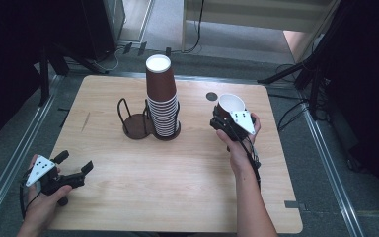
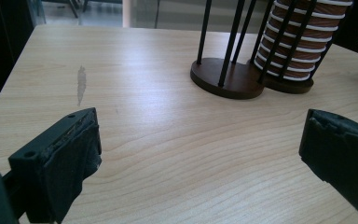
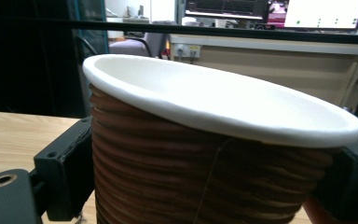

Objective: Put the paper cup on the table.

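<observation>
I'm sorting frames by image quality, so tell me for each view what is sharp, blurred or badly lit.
High view: even light on the table, dark surroundings, soft but readable. Left gripper view: wood grain sharp, the open left gripper has near pads slightly soft, the cup stack cropped at top. Right gripper view: the cup in the right gripper is close and a little soft, background screens bright.

Wooden table (image 1: pixel 177 197), grey floor (image 1: pixel 321 163), dark surroundings

- Ribbed brown paper cup (image 3: pixel 205 172) with a smooth matt white rim.
- Pale matt wood-grain table (image 1: pixel 177 182), scuffed left of the rack.
- Thin black metal wire rack (image 1: pixel 138 118) on dark glossy bases.
- Matt black gripper pads (image 2: pixel 74 158), worn and rough.
</observation>
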A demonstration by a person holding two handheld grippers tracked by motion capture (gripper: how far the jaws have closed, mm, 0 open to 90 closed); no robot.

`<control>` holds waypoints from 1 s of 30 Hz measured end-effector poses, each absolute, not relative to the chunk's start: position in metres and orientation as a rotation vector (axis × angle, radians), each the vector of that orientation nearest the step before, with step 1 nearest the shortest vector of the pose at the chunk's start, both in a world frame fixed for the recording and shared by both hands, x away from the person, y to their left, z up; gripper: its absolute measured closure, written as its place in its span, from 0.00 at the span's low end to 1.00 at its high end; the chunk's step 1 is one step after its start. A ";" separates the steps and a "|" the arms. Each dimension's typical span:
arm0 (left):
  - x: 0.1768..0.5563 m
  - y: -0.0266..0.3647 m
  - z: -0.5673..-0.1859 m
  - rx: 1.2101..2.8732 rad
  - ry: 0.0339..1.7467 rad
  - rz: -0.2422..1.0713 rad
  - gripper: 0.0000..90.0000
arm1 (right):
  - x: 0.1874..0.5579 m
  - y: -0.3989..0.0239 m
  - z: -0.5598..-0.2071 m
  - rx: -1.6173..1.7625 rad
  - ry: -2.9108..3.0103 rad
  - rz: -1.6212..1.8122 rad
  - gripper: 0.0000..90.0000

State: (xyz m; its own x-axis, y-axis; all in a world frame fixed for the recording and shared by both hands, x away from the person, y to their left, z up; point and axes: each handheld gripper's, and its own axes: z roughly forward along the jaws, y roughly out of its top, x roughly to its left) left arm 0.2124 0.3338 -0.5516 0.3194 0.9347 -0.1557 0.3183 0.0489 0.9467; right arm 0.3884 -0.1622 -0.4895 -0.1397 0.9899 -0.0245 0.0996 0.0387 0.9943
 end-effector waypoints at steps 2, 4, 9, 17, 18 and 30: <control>0.213 0.332 -0.551 1.505 1.198 0.717 0.00 | 0.394 -0.166 -0.494 1.198 1.396 1.215 0.10; 0.213 0.330 -0.551 1.513 1.195 0.732 0.00 | 0.400 -0.168 -0.500 1.198 1.395 1.186 0.10; 0.214 0.326 -0.551 1.526 1.233 0.770 0.00 | 0.410 -0.169 -0.515 1.144 1.420 1.104 0.10; 0.216 0.322 -0.551 1.546 1.239 0.768 0.00 | 0.420 -0.169 -0.529 1.142 1.429 1.068 0.10; 0.216 0.323 -0.551 1.546 1.241 0.767 0.00 | 0.420 -0.169 -0.530 1.140 1.431 1.066 0.10; 0.216 0.320 -0.550 1.565 1.237 0.788 0.00 | 0.418 -0.166 -0.537 1.132 1.449 1.052 0.09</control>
State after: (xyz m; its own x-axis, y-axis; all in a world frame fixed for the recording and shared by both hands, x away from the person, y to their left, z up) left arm 0.2158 0.3196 -0.5505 0.2782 0.9579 -0.0709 0.3410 -0.0295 0.9396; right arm 0.4183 -0.1656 -0.5371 -0.0865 0.9798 -0.1805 0.1313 0.1908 0.9728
